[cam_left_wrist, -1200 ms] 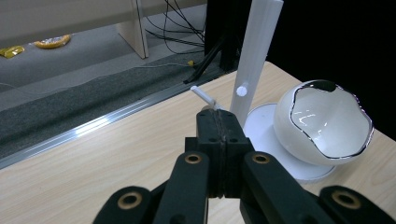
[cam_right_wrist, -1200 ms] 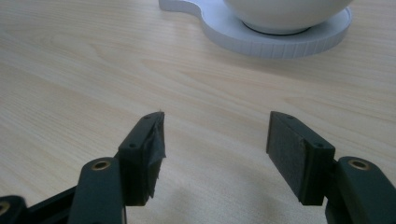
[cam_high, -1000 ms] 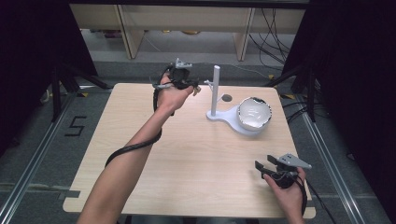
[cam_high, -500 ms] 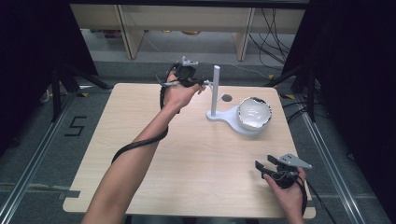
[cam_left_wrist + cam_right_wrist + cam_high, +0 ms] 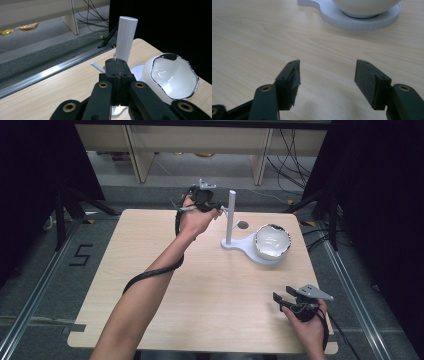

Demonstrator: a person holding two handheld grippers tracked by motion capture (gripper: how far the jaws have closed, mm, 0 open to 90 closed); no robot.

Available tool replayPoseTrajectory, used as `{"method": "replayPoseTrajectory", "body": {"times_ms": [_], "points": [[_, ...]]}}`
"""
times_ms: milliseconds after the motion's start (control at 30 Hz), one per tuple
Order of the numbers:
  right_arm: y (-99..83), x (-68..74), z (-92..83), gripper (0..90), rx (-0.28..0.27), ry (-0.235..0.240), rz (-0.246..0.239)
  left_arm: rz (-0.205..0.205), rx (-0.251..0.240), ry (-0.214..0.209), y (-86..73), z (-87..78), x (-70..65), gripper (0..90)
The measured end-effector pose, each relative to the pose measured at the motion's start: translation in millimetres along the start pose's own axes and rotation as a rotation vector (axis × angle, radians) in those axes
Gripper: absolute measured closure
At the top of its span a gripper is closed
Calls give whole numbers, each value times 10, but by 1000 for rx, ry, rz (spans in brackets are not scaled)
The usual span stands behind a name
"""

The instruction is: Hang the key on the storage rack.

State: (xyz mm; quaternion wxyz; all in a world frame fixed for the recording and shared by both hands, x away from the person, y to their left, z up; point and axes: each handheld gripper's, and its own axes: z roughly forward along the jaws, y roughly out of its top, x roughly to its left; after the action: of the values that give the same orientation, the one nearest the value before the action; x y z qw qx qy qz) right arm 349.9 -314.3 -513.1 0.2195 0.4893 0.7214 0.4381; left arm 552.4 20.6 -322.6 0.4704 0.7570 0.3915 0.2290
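Observation:
A white stand (image 5: 239, 246) with an upright post (image 5: 230, 215) sits at the table's far right, and a white bowl (image 5: 272, 240) with a dark wavy rim rests on its round base. My left gripper (image 5: 218, 209) is held above the far edge, tips right beside the post. In the left gripper view its jaws (image 5: 117, 66) are pressed together in front of the post (image 5: 126, 37). A thin white rod (image 5: 96, 66) pokes out left of the tips; whether it is pinched is unclear. My right gripper (image 5: 286, 300) rests open near the front right corner, nothing between its jaws (image 5: 327, 78).
A small dark round spot (image 5: 242, 225) lies on the wooden table (image 5: 150, 245) behind the stand. Shelving legs and cables stand on the floor beyond the far edge. A cable trails along the left forearm.
The left hand has shifted slightly rightward, bringing its gripper closer to the post. The right hand has stayed where it was.

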Motion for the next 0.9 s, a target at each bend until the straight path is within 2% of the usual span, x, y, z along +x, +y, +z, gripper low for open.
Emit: {"method": "replayPoseTrajectory", "body": {"times_ms": [133,167,200,233,267,367,467,500,600,667,700,767,833,867,900], "points": [[0,-3,-8,381,10,-8,1,1,-3,1,9,21,-41,900],[-3,-14,8,381,1,-14,-15,6,0,-1,20,37,-75,900],[-4,-9,17,381,-1,-11,-7,21,15,0,22,38,-83,900],[-2,-11,9,380,5,-12,-10,14,8,-1,16,61,-103,900],[1,-2,-9,380,14,1,6,20,22,-3,12,65,-106,900],[-2,-6,-4,379,-5,3,4,9,-8,-5,-8,72,-119,900],[-3,-25,5,379,-16,-6,-19,19,-45,-15,-23,-9,-140,899],[-5,-9,4,379,-9,-7,-1,36,-46,-10,-32,-55,-139,897],[-1,-13,1,380,4,-2,-10,49,-60,-9,-65,-150,-121,827],[-3,0,-2,380,1,-6,0,59,-79,-20,-149,-313,-84,763],[-3,-17,1,379,-6,-9,-16,73,-85,-13,-184,-382,-58,737],[-1,-20,0,379,-14,-4,-16,81,-102,-13,-263,-526,4,673],[-1,-21,2,379,-16,-3,-19,50,-126,-28,-365,-671,69,574],[-4,-1,-1,378,-5,-11,-1,32,-133,-30,-418,-744,106,543],[-6,11,3,379,-5,1,14,23,-135,-33,-470,-817,148,520]]}}
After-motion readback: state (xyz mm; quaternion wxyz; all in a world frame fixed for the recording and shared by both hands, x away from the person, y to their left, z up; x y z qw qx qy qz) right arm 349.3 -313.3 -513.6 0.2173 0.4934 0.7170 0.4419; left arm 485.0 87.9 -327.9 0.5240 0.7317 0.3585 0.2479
